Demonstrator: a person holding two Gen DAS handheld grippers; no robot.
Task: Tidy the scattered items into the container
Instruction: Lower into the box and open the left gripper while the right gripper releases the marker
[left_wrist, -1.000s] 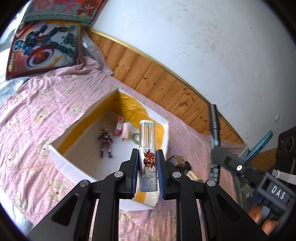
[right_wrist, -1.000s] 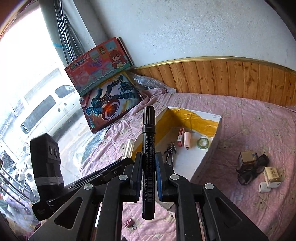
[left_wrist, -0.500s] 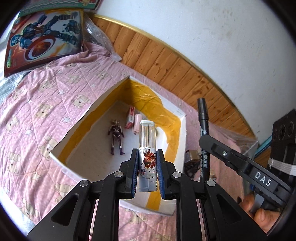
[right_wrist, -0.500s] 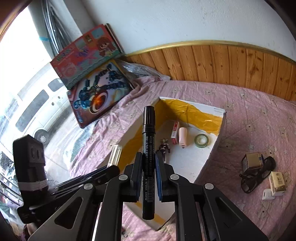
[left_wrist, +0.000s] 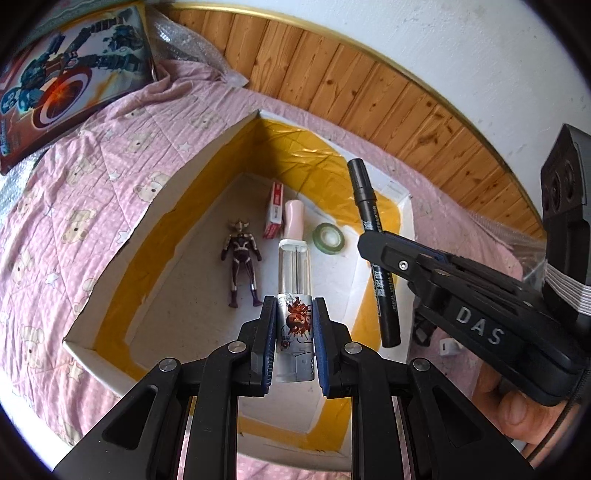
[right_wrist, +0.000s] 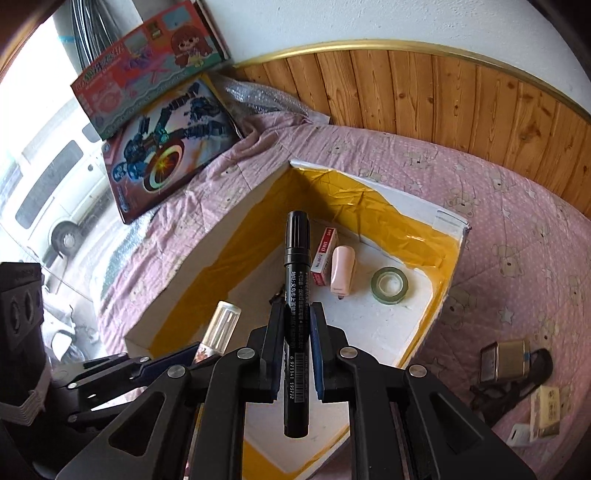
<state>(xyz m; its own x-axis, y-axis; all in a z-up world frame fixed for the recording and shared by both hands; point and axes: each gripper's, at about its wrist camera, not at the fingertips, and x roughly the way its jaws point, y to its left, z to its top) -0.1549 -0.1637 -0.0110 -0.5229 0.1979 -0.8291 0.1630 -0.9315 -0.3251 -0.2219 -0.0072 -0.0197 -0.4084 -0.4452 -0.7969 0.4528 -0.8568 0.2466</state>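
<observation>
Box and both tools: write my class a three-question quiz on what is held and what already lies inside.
1. True or false: the right tool grips a black marker.
2. What does the left tool hold? A) tape roll B) clear tube with a printed label C) toy figure
3. Fill in: the green tape roll lies inside the ____.

Key
1. True. The marker stands clamped between the pads, cap pointing away.
2. B. The tube is clamped at its labelled end; the toy figure lies on the floor of the box.
3. Box, beside the pink item and the red-and-white carton.
</observation>
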